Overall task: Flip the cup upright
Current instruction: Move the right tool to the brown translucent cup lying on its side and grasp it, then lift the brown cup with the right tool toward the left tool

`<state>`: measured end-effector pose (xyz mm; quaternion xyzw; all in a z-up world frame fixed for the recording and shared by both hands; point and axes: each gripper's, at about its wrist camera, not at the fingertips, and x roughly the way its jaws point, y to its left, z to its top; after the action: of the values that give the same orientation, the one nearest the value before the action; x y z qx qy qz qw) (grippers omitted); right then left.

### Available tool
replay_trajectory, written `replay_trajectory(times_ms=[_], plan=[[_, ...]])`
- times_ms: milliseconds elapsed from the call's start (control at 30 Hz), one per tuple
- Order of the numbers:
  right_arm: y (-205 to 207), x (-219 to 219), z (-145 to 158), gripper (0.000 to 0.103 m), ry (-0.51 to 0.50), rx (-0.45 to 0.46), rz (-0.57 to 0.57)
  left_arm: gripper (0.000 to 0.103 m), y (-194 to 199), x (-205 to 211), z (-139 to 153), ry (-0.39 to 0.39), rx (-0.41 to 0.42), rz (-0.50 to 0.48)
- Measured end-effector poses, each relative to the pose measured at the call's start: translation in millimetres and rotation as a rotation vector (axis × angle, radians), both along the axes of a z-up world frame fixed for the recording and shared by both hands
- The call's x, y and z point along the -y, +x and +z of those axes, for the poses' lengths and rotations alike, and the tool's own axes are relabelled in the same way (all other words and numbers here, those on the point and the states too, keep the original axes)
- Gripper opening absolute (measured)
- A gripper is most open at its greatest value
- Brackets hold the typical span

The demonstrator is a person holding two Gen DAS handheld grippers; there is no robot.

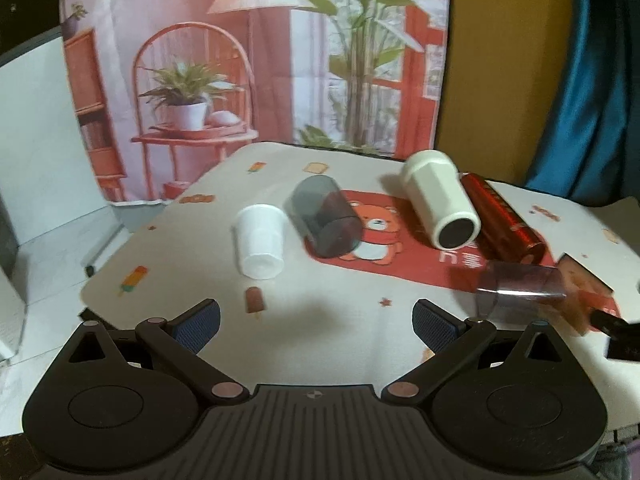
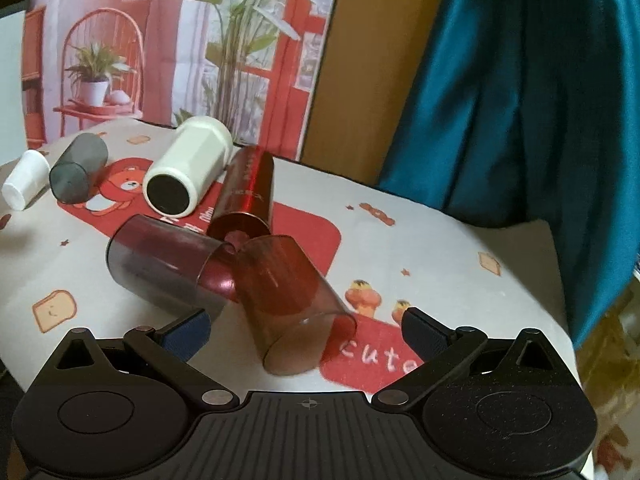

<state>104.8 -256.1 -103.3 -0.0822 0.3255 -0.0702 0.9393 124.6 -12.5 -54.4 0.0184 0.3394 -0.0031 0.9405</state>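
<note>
Approach step, nothing gripped yet. Six cups down on their sides on the printed tablecloth [image 2: 440,264]: small white cup [image 1: 260,240], smoky grey cup [image 1: 326,216], cream cup [image 1: 442,200], red metallic tumbler [image 2: 250,188], dark tinted cup [image 2: 160,264], clear red cup [image 2: 292,300].

Right gripper [image 2: 306,328] spread wide, fingers either side of the clear red cup, whose open mouth faces the camera; neither pad touching it as far as can be seen (left pad [image 2: 192,330] close to the dark tinted cup too). Closed end up against the tumbler's base and the dark tinted cup, so a crowded spot.

Left gripper [image 1: 316,326] also wide apart, empty, hovering over bare cloth, well short of the white and grey cups.

Next, probably: close on the red cup's wall near the mouth, lift clear of its neighbours, rotate mouth-up, set down. Risk: thin slick plastic, likely to slip or nudge the dark cup.
</note>
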Motion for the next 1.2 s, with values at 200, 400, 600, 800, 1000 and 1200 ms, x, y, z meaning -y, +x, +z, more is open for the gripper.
replay_trajectory(times_ms=[200,400,600,800,1000,1200], plan=[[23.5,-1.1,-21.1,0.094,-0.079,-0.043,0.002,0.103,5.4,1.1,-22.3,-0.008,-0.093,-0.001],[30.3,4.1,-33.3,0.086,-0.078,-0.066,-0.016,0.103,4.5,-0.3,-23.7,-0.015,-0.06,-0.017],[34.3,6.8,-32.0,0.086,-0.058,-0.067,-0.012,0.103,6.1,0.4,-31.6,-0.024,-0.089,-0.016],[31.3,8.5,-31.0,0.075,0.009,-0.081,-0.044,0.103,5.9,-3.3,-30.8,-0.019,-0.09,-0.002],[-2.7,13.9,-21.4,0.074,0.098,-0.135,-0.097,0.103,6.6,-9.5,-32.5,-0.04,-0.099,0.024],[-50.6,-4.8,-13.5,0.071,0.196,-0.203,-0.037,0.103,13.3,-15.3,-39.9,-0.061,-0.137,0.062]])
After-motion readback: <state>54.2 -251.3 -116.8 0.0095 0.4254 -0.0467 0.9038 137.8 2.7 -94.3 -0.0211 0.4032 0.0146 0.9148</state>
